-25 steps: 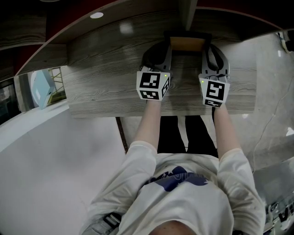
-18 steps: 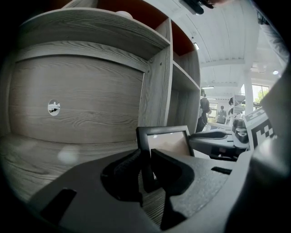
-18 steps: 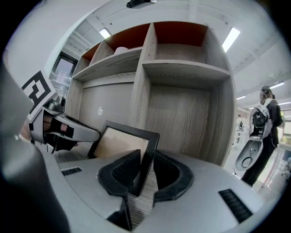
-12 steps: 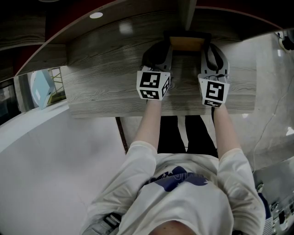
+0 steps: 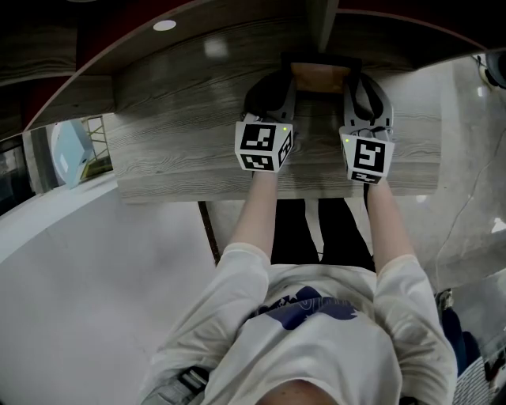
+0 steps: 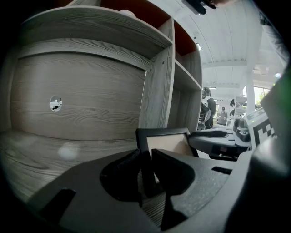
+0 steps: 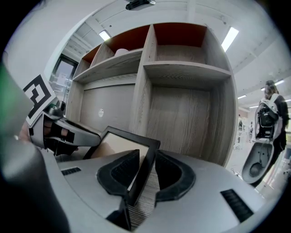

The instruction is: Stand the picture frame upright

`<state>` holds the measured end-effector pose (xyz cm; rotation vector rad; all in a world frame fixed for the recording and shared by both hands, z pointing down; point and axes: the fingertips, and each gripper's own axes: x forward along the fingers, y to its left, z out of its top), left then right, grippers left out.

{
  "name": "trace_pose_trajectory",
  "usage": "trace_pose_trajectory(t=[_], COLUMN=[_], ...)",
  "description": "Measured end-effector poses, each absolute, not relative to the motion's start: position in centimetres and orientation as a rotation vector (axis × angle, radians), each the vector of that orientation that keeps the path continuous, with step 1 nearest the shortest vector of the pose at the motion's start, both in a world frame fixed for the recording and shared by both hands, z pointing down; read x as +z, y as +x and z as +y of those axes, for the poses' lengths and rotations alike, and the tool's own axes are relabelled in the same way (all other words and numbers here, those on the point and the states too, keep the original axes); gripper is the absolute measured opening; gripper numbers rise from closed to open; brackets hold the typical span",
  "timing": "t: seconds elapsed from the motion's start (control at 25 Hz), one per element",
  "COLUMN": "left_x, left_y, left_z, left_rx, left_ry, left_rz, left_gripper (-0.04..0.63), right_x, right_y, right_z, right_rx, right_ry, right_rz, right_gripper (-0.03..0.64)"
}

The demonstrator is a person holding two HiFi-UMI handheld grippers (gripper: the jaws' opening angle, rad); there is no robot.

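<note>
Looking down on a grey wood-grain worktop (image 5: 182, 150) with the frame (image 5: 320, 75) standing on its lower edge near the far side, tan face toward the person (image 5: 316, 332), just in front of a shelf divider (image 5: 320, 24). Reaching in from the near side with both arms (image 5: 257, 210), one to each side rail of the frame. Gripping the left rail with the left tongs (image 6: 146, 159), pads lying against it on both sides with no gap showing, though having just been easing apart a little. Setting the right tongs (image 7: 146, 157) around the right rail, having just been opening as well, leaving a thin strip of the tan face showing between the inner pad and the rail, so not pressing on it. Pointing both tongs at the shelf unit (image 7: 191, 113) behind the frame. Catching, in the left gripper view, a small round hole (image 6: 55, 103) in the back panel (image 6: 91, 91) left of the divider, and people (image 6: 207, 107) standing well beyond the shelves at the right.
</note>
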<state>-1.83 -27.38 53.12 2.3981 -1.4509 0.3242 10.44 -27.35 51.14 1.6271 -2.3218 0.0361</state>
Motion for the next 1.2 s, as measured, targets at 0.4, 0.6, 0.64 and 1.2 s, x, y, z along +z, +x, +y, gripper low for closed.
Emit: trace_pose_trajectory(t=[0.4,0.6,0.64,1.2], left_x=[53.1,53.0,53.0,52.0], left_y=[-2.0,-2.0,-2.0,-1.9], left_z=[-27.5,-27.5,-27.5,-28.0], left_rx=[0.305,0.305,0.307,0.304], left_ry=[2.398,2.403,2.404,2.456], left_rz=[-1.451,-1.448,-1.448,-1.469], left_gripper=[0.060,0.060,0.060,0.060], right_x=[51.0,51.0,50.9,49.9], right_y=[10.7,10.9,10.9,11.1], right_z=[-27.5,-27.5,-27.5,-27.7], right_rx=[0.045,0.045,0.044,-0.034], right_ry=[1.656,1.666,1.665,1.687], right_rz=[-2.318,-2.317,-2.317,-2.318], right_gripper=[0.066,0.071,0.071,0.063])
